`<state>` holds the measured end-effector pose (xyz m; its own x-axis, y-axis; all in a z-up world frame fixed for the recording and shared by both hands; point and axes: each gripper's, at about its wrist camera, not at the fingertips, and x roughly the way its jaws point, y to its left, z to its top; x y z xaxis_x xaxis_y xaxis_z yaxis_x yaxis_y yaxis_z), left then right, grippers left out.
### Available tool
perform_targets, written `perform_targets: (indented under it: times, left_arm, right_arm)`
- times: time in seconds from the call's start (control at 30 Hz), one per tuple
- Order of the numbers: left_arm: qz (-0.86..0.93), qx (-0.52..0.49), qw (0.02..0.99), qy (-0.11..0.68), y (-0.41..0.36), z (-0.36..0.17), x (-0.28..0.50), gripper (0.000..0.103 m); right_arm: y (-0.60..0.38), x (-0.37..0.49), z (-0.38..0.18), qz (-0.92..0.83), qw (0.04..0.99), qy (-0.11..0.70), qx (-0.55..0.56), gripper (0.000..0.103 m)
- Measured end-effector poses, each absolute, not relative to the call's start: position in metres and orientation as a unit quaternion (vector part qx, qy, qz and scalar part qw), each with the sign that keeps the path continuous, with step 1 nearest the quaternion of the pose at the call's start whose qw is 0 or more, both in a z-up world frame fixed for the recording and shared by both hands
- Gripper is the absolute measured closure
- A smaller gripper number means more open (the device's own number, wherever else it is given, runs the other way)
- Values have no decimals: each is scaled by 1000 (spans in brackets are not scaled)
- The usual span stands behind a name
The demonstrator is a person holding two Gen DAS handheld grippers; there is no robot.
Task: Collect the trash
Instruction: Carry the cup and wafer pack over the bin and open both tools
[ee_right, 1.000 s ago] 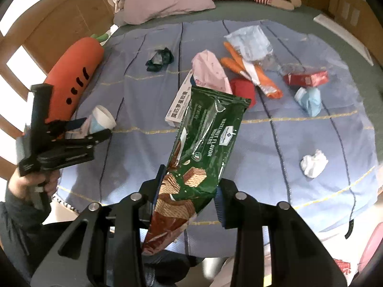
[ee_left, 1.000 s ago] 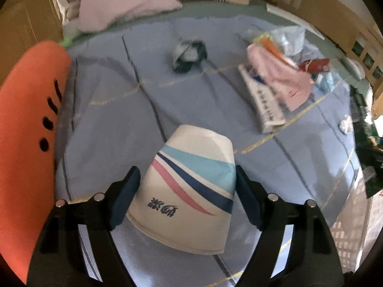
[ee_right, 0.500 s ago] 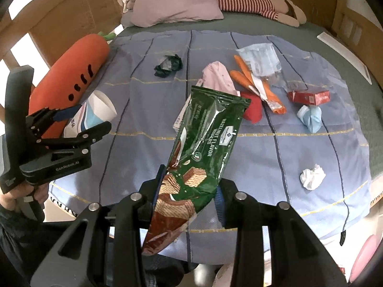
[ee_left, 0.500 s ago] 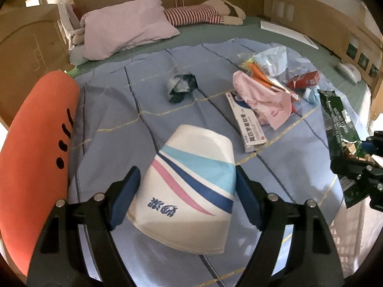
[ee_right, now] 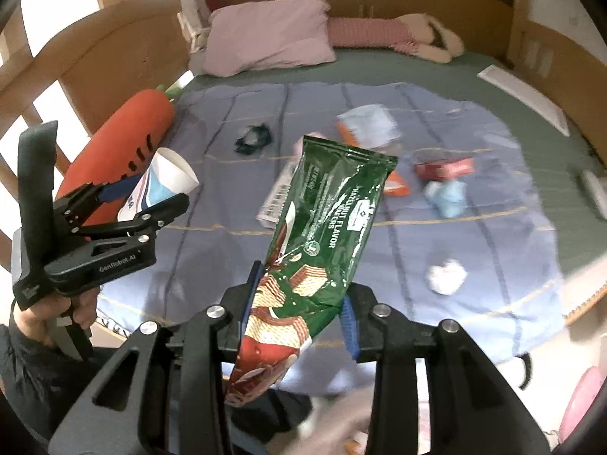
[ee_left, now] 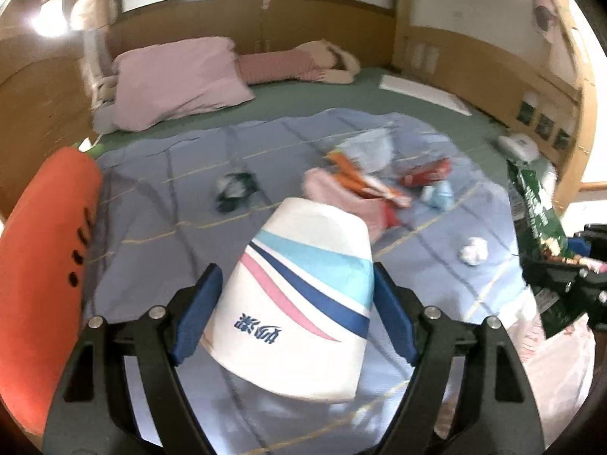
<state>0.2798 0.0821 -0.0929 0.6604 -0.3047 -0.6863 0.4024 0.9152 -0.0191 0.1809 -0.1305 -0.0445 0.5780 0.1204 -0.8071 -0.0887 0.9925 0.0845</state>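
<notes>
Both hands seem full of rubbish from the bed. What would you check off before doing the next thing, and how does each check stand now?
1. Left gripper clamped on the paper cup: ok, both pads press its sides.
2. Right gripper clamped on the green wafer wrapper: ok, held near its lower end.
3. Both items clear of the blue blanket: ok, lifted above it.
4. Somewhere to drop them: cannot tell; a pale bag shows at the lower right, blurred.
5. Trash left on the bed: not ok; the white paper wad and red packet remain.
</notes>
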Motion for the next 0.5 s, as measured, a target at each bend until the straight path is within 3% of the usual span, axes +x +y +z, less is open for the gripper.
perform_targets:
  times: [0.23, 0.37, 0.47, 0.5]
  left_arm:
    - [-319, 93, 876, 349, 21, -96, 235, 24]
    - [-387, 91, 848, 350, -11, -98, 211, 24]
    - [-426, 80, 829, 352, -26, -99, 199, 24]
    - [-439, 77, 822, 354, -29, -100, 194, 24]
  right_arm:
    - [-190, 111, -46, 5, 864, 504, 8, 66]
    - [-217, 77, -92, 3, 812, 581, 57, 65]
    - [-226, 64, -130, -17, 769, 635, 72, 52]
    - [-228, 61, -137, -21, 763, 642, 77, 43]
